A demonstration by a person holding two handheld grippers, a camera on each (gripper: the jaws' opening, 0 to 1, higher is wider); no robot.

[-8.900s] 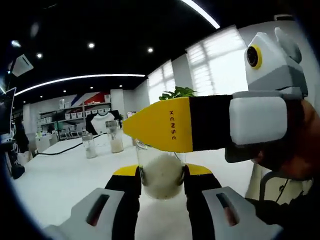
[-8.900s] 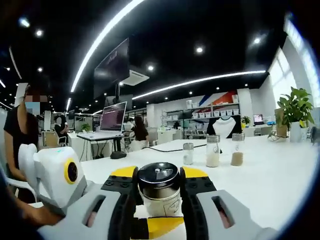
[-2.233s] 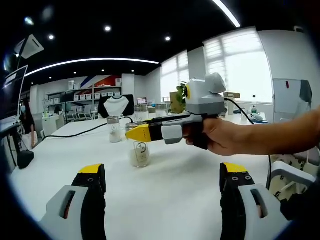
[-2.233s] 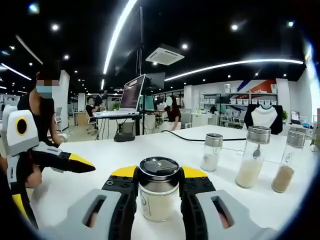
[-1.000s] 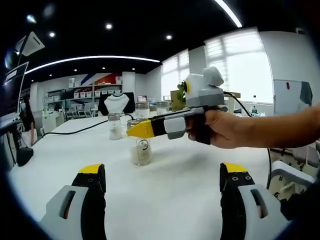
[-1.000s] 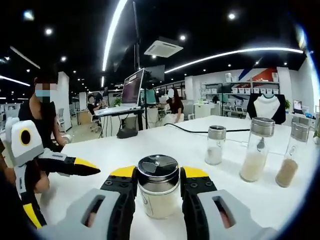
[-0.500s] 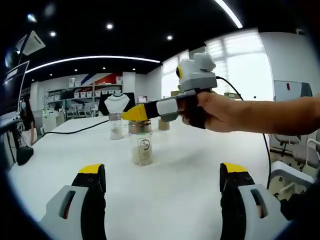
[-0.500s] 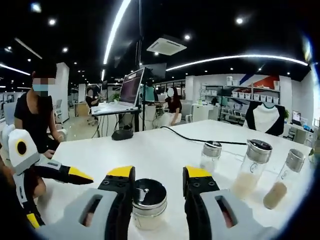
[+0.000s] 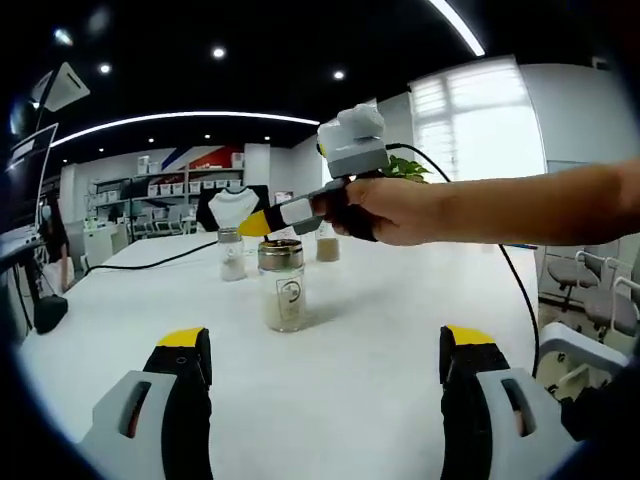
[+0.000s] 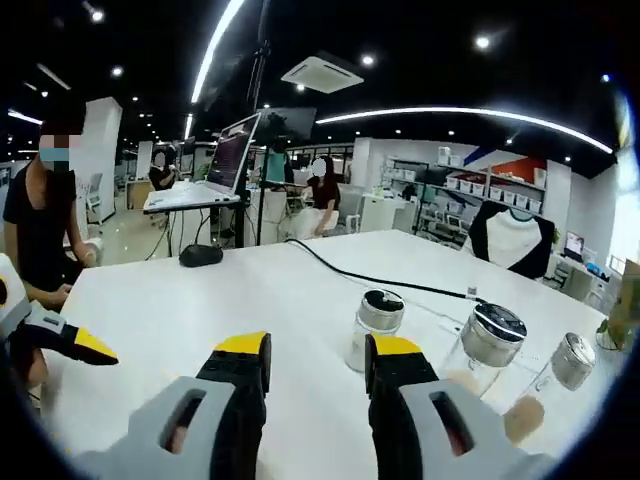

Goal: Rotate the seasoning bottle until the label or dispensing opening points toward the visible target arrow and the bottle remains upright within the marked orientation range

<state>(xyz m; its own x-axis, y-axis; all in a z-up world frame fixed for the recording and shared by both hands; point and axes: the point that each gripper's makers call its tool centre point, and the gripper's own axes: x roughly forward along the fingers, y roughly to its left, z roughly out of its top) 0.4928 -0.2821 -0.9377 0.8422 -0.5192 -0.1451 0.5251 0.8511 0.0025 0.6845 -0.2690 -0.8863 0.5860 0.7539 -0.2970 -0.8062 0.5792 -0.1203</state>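
The seasoning bottle [image 9: 282, 287] stands upright on the white table [image 9: 380, 330], clear glass with pale granules, a metal lid and a round mark facing the left gripper view. My left gripper [image 9: 325, 340] is wide open in front of it, well short of it. A hand holds my right gripper [image 9: 255, 224] just above and behind the lid, not touching the bottle. In the right gripper view, my right gripper [image 10: 317, 350] is open with nothing between its jaws. My left gripper's yellow tip [image 10: 85, 345] shows at the far left.
Three other glass shakers [image 10: 377, 325] [image 10: 487, 345] [image 10: 562, 370] stand ahead on the right. Two more [image 9: 232, 255] [image 9: 327, 245] show behind the bottle. A black cable [image 10: 390, 283] and a mouse [image 10: 200, 255] lie on the table. People sit at desks beyond.
My right gripper let go of the bottle, then rose up and away from it. The bottle stays upright on the table. My left gripper stayed wide open and still.
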